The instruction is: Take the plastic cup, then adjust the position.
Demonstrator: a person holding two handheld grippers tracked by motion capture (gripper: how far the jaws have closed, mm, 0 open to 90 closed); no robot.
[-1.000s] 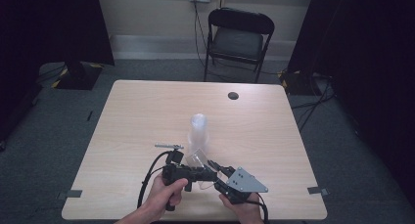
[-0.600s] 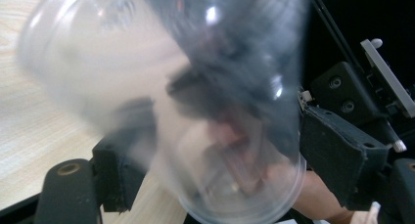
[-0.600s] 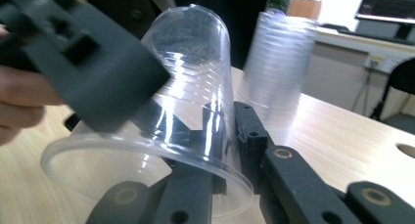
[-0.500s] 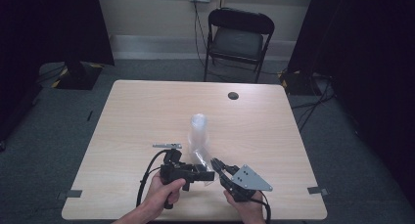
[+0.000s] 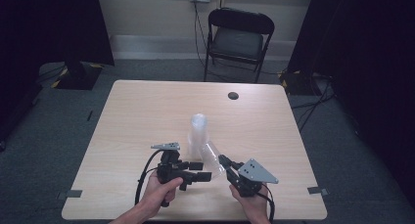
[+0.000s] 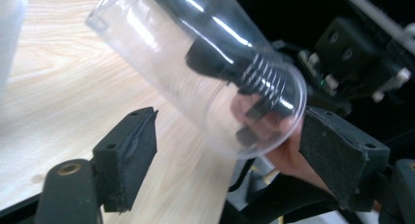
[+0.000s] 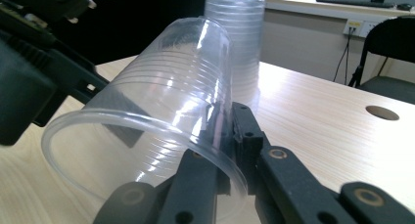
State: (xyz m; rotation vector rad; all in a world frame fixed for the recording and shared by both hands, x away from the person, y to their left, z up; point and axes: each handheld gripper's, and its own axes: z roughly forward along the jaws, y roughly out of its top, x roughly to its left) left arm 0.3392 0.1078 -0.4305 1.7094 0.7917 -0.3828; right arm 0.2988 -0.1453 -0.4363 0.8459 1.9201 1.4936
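Observation:
An upright stack of clear plastic cups stands near the table's middle, and it rises behind in the right gripper view. One clear cup leans off its base toward me. My right gripper is shut on this cup's wall near the rim, one jaw inside and one outside. My left gripper is open. Its jaws have just spread and eased in slightly, and the cup's mouth lies between them untouched.
The light wooden table has a dark round hole at its far right. A black folding chair stands beyond the far edge. Grey tape marks sit on the floor by the near corners.
The left gripper's jaws have spread away from the cup. The right gripper has shifted slightly right and closed on the cup's rim, and the cup now leans away from the stack.

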